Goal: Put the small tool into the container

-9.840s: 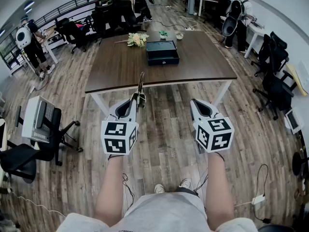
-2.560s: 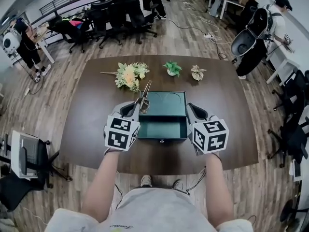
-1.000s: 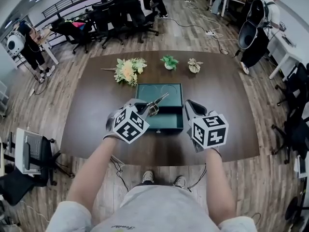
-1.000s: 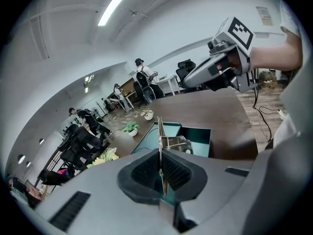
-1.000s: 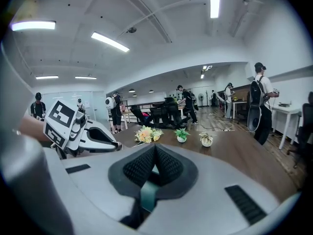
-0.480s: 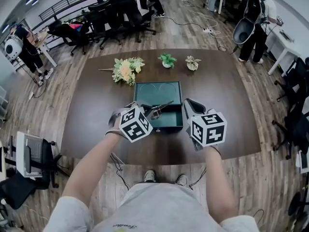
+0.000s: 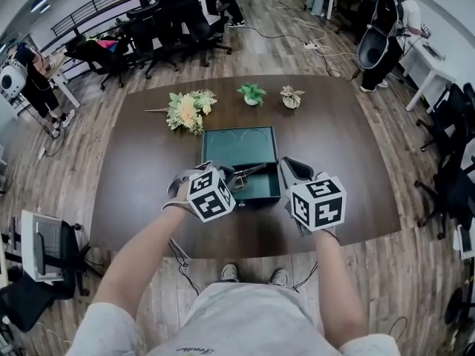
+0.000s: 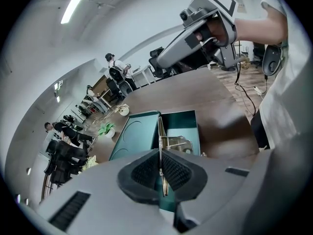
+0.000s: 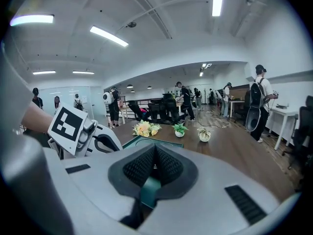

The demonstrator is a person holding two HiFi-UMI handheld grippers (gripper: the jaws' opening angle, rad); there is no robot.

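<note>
A dark teal container [image 7: 239,143] stands on the brown table [image 7: 349,169], its front drawer [image 7: 261,188] pulled out toward me. My left gripper [image 7: 228,177] is shut on a small metal tool [image 7: 249,173], which lies almost level and points right over the open drawer. In the left gripper view the thin tool [image 8: 160,141] sticks out from the pressed pads, above the container [image 8: 139,133]. My right gripper [image 7: 286,165] hovers just right of the drawer. Its pads [image 9: 166,168] meet with nothing between them.
A bunch of flowers [image 7: 185,110] and two small potted plants [image 7: 252,93] [image 7: 291,96] stand behind the container. Office chairs [image 7: 171,21] and several people are beyond the table's far edge. My legs are at the near edge.
I have come up to the table. The left gripper has turned the tool from upright to nearly level and lowered it slightly over the drawer. The right gripper has barely moved.
</note>
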